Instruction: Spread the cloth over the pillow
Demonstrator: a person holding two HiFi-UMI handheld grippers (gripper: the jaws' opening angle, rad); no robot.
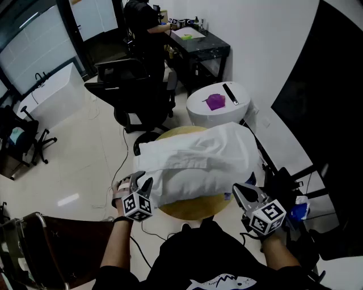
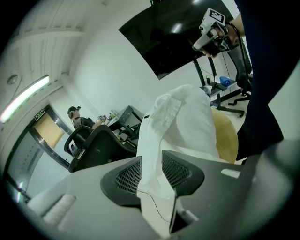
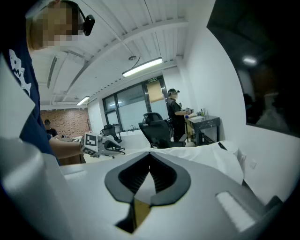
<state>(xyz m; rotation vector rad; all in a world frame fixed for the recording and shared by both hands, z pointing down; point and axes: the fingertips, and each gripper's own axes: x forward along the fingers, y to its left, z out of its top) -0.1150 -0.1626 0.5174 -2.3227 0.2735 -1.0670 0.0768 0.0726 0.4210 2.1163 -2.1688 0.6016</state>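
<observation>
A white cloth point(image 1: 198, 161) lies draped over a pillow on a small round wooden table point(image 1: 193, 208). My left gripper point(image 1: 143, 184) is at the pillow's near left corner. In the left gripper view it point(image 2: 151, 157) is shut on a bunched fold of the cloth point(image 2: 178, 122), which runs up between the jaws. My right gripper point(image 1: 241, 191) is at the near right corner, just off the cloth's edge. In the right gripper view its jaws point(image 3: 150, 152) meet at the tips with nothing visibly pinched, and the cloth point(image 3: 211, 157) spreads beyond them. The pillow itself is mostly hidden under the cloth.
Behind the table stands a round white stool point(image 1: 218, 102) with a purple object on it. A black office chair point(image 1: 142, 90) is at the left rear, a black desk point(image 1: 198, 45) and a person point(image 1: 142, 17) farther back. A black stand point(image 1: 283, 175) crowds the right side.
</observation>
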